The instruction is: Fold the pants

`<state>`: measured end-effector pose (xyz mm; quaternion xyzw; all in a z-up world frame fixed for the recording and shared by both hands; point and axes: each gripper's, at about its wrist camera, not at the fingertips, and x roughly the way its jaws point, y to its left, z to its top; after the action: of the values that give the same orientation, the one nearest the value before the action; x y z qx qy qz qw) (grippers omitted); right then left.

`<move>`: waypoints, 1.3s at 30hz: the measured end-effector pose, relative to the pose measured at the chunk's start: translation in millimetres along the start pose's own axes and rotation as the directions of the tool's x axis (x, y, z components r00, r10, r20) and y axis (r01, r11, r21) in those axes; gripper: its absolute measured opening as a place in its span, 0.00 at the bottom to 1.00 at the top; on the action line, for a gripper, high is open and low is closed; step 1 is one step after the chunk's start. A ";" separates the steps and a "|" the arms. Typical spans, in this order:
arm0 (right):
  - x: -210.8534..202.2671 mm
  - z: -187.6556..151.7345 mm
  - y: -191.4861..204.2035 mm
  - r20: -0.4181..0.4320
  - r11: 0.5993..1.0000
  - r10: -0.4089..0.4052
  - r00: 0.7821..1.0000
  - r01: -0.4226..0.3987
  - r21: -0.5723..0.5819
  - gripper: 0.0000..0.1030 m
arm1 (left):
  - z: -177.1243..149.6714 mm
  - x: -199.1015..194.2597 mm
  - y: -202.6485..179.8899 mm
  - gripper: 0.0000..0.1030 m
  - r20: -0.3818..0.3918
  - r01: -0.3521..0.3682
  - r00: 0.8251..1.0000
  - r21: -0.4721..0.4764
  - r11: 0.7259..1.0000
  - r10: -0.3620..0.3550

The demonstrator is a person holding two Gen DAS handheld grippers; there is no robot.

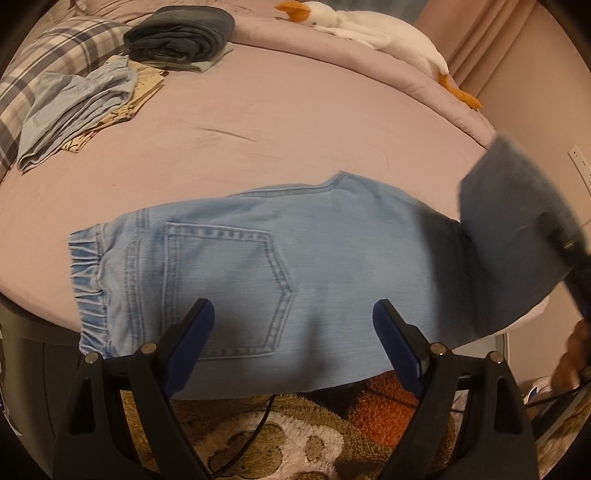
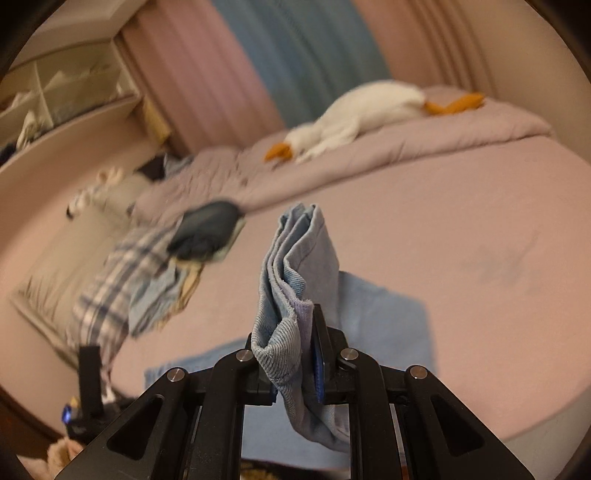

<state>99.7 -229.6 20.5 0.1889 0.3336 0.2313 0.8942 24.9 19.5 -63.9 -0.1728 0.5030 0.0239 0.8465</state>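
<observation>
Light blue denim pants [image 1: 258, 266] lie flat on the pink bed [image 1: 258, 122], elastic waistband at the left and back pocket facing up. My left gripper [image 1: 293, 325] is open and empty, low over the pants' near edge. My right gripper [image 2: 295, 354] is shut on the bunched leg ends of the pants [image 2: 295, 273] and holds them up above the bed. In the left wrist view the lifted leg part [image 1: 517, 229] rises blurred at the right, with the right gripper [image 1: 576, 266] behind it.
Folded clothes [image 1: 81, 107] and a dark folded garment [image 1: 181, 35] lie at the bed's far left beside a plaid pillow [image 1: 44, 62]. A white plush goose [image 1: 369, 31] lies on the far blanket. A fuzzy rug [image 1: 295, 435] is below the bed edge.
</observation>
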 end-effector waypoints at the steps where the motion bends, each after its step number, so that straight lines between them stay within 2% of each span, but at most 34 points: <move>1: 8.9 -9.0 6.3 -0.034 1.000 0.003 0.999 -0.004 -0.012 0.16 | -0.4 -0.4 1.8 0.86 0.000 -0.001 1.000 -0.004 1.000 0.001; 4: 28.3 -28.1 14.8 -0.114 0.999 -0.012 0.993 0.007 -0.046 0.16 | -1.2 -1.1 8.0 0.86 -0.001 -0.004 1.000 -0.018 1.000 0.004; 9: 55.1 -54.3 30.3 -0.234 0.995 -0.038 0.971 0.015 -0.099 0.16 | -2.0 0.6 12.7 0.86 -0.009 -0.001 1.000 -0.032 0.999 0.001; 15: 85.2 -79.3 24.8 -0.368 0.990 -0.098 0.925 0.054 -0.128 0.16 | -2.1 4.4 15.6 0.86 -0.023 0.000 1.000 -0.035 0.999 -0.001; 18: 93.1 -83.6 16.6 -0.434 0.996 -0.068 0.899 0.036 -0.080 0.20 | -1.9 6.4 16.0 0.86 -0.029 0.005 1.000 -0.035 0.999 -0.006; 19: 92.8 -83.5 15.5 -0.438 0.997 -0.061 0.897 0.033 -0.071 0.29 | -2.0 6.8 16.1 0.86 -0.032 0.006 0.999 -0.034 0.999 -0.007; 20: 90.3 -82.4 13.5 -0.445 0.999 -0.040 0.895 0.021 -0.047 0.44 | -2.1 7.2 16.1 0.86 -0.033 0.006 0.999 -0.034 0.999 -0.007; 22: 82.5 -80.2 12.3 -0.452 0.999 0.036 0.891 -0.037 0.008 0.63 | -1.6 7.4 17.1 0.86 -0.034 0.003 0.999 -0.036 0.999 -0.004; 24: 68.3 -76.7 11.2 -0.444 0.995 0.104 0.890 -0.094 0.045 0.64 | -1.3 7.5 18.6 0.86 -0.033 0.002 0.999 -0.039 0.999 -0.003; 26: 53.6 -72.6 9.7 -0.429 0.992 0.126 0.895 -0.115 0.051 0.64 | -0.9 7.3 20.5 0.86 -0.032 0.000 0.999 -0.046 0.999 -0.002; 28: 40.9 -68.8 4.5 -0.393 0.995 0.097 0.915 -0.086 0.046 0.64 | -0.4 4.9 25.0 0.86 -0.023 0.002 1.000 -0.060 0.998 -0.003; 30: 27.0 -63.7 -5.3 -0.342 1.000 -0.001 0.940 0.000 -0.001 0.64 | 0.6 1.1 29.8 0.86 -0.014 0.003 1.000 -0.072 0.997 -0.004; 31: 26.3 -63.2 -8.0 -0.329 0.999 -0.041 0.944 0.037 -0.018 0.64 | 0.7 -1.2 31.5 0.86 -0.008 0.001 1.000 -0.078 0.997 -0.002; 33: 26.0 -63.5 -21.5 -0.314 0.986 -0.167 0.935 0.158 -0.054 0.64 | 1.5 -8.0 37.3 0.86 0.012 -0.005 1.000 -0.094 0.996 0.006; 35: 29.1 -66.4 -32.7 -0.322 0.971 -0.240 0.916 0.232 -0.064 0.64 | 2.2 -15.4 43.5 0.86 0.033 -0.016 0.999 -0.115 0.993 0.020; 39: 42.6 -80.9 -53.1 -0.392 0.966 -0.253 0.884 0.255 -0.049 0.64 | 1.5 -35.5 62.8 0.86 0.084 -0.037 0.995 -0.171 0.985 0.052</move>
<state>88.2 -235.4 -84.4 0.0949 0.5293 0.1449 0.8305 -4.8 83.7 -49.6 -0.2317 0.4652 0.0930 0.8493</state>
